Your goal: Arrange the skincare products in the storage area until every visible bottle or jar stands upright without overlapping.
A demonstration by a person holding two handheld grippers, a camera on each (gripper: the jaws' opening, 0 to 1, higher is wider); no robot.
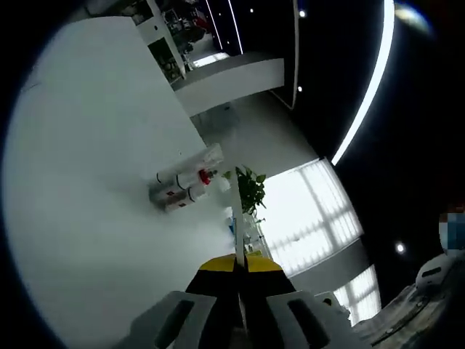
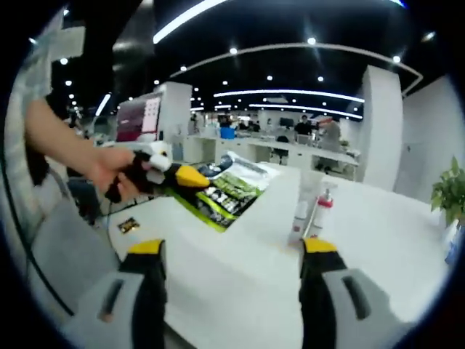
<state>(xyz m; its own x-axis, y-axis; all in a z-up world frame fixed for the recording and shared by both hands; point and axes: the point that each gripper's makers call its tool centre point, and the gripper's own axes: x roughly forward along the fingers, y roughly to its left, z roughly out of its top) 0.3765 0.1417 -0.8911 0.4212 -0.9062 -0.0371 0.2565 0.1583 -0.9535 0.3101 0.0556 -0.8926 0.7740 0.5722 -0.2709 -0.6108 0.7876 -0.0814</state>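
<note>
Ahead of the left gripper [image 1: 240, 270], whose yellow-tipped jaws we see pressed together on nothing, two white bottles [image 1: 178, 187] stand close together on the white table [image 1: 87, 145], their labels too small to read. The right gripper [image 2: 236, 251] is spread wide and empty; past its right jaw we find the same bottles [image 2: 311, 211], and to its left a hand [image 2: 116, 169] holding the left gripper [image 2: 195, 177] over green packets [image 2: 229, 190]
</note>
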